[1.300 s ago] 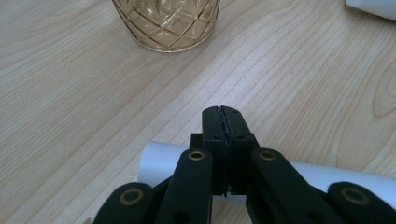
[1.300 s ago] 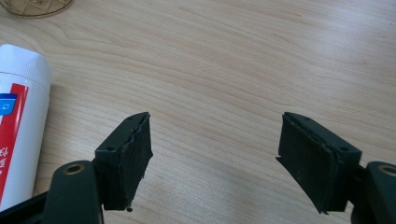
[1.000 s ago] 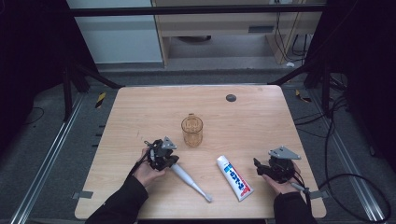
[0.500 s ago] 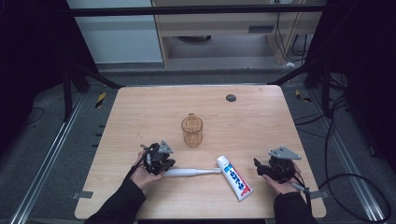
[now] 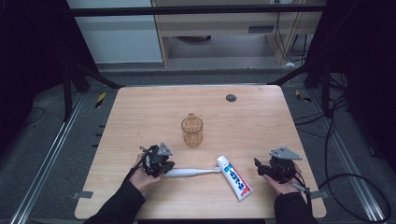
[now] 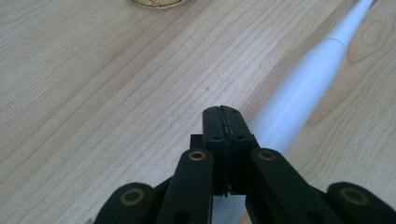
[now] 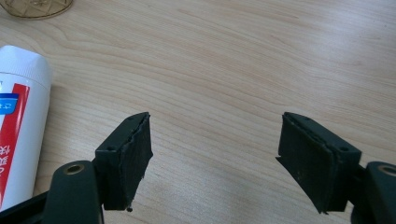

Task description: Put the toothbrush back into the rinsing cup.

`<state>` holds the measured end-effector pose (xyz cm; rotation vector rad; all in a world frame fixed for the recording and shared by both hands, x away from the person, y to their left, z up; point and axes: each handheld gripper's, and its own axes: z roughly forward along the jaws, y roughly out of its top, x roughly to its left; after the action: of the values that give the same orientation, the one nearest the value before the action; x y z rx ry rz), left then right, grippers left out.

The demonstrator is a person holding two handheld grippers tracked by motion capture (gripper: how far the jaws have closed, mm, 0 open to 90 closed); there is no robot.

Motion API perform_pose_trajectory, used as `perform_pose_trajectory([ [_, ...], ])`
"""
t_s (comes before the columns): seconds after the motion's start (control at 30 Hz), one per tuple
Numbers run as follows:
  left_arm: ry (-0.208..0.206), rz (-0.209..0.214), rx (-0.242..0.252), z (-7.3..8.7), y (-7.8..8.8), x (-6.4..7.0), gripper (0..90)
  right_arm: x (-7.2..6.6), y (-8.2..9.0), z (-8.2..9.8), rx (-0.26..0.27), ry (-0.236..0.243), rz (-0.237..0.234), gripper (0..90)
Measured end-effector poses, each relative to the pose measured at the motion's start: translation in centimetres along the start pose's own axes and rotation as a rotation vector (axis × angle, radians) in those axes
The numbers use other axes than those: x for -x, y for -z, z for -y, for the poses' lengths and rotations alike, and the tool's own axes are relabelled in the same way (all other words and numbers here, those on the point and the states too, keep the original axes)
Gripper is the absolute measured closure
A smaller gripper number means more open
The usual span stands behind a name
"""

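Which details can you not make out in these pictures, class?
- White plastic electric toothbrush: bristle head too small in the high view, cut off by the left gripper view's top edge.
- Red-and-white toothpaste tube: lettering too small in the high view.
- Amber glass mug: contents unclear from above.

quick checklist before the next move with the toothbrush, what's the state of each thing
1. Left gripper ready to grasp: not ok. The jaws are shut pad to pad with nothing between them.
2. White plastic toothbrush reachable: ok. It lies flat on the light wooden table, right beside the left jaws.
3. Right gripper free: ok. It is open and empty.
4. White toothpaste tube with red and blue print loose: ok. It lies flat, apart from the right gripper.
5. Amber glass cup upright and clear of both grippers: ok.
6. Toothbrush tip clear of the tube's cap: cannot tell.
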<state>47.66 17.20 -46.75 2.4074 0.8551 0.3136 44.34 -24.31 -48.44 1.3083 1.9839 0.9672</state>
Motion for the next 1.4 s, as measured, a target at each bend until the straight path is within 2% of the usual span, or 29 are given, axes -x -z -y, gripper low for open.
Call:
perform_pose_trajectory([
  [0.37, -0.001, 0.012, -0.004, 0.6, 0.5, 0.3, 88.9, 0.0, 0.0, 0.0, 0.0, 0.001, -0.001, 25.6],
  [1.03, -0.009, 0.042, -0.002, 1.9, 1.3, 1.9, 88.8, 0.0, 0.0, 0.0, -0.001, -0.001, -0.002, 25.6],
  [1.4, -0.003, 0.035, -0.002, 2.2, 1.2, 2.0, 87.6, 0.0, 0.1, 0.0, 0.003, -0.001, -0.001, 25.6],
])
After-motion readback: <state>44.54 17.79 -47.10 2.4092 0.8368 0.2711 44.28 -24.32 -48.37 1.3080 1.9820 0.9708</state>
